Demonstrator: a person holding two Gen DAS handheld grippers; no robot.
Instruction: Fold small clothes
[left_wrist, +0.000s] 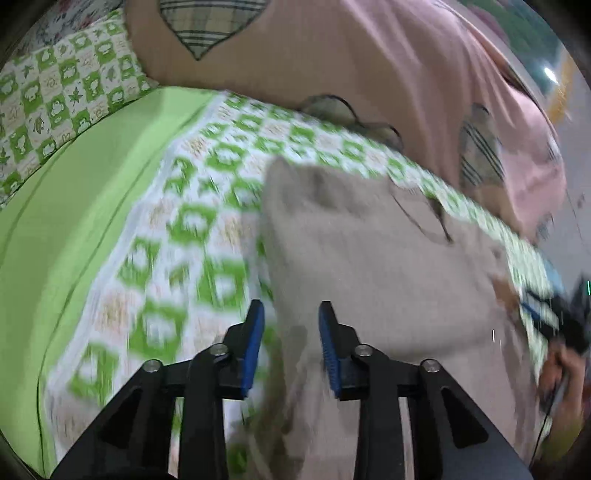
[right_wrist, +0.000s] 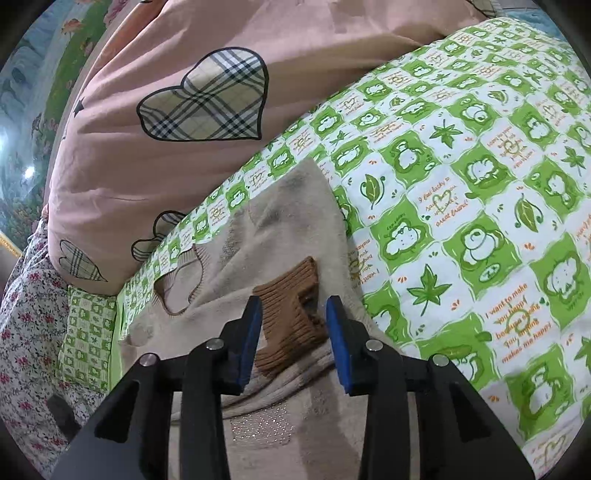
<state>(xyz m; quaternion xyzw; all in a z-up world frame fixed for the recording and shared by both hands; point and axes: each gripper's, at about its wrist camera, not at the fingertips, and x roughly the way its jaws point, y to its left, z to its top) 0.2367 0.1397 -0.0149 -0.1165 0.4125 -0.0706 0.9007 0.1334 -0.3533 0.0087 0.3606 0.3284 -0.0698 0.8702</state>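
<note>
A small beige knit sweater (right_wrist: 280, 236) lies flat on the green-and-white patterned bedspread (right_wrist: 461, 192). Its brown ribbed cuff (right_wrist: 291, 317) is folded in onto the body. My right gripper (right_wrist: 294, 306) hovers just over that cuff, jaws open, the blue pads either side of it and not pressing. In the left wrist view the sweater (left_wrist: 369, 258) is blurred. My left gripper (left_wrist: 291, 308) stands open above the sweater's left edge, with nothing gripped.
A large pink duvet (right_wrist: 140, 177) with plaid hearts is heaped along the far side of the bed. A plain green sheet (left_wrist: 74, 206) and a matching pillow (left_wrist: 55, 103) lie to the left. A person's hand (left_wrist: 561, 369) shows at the right edge.
</note>
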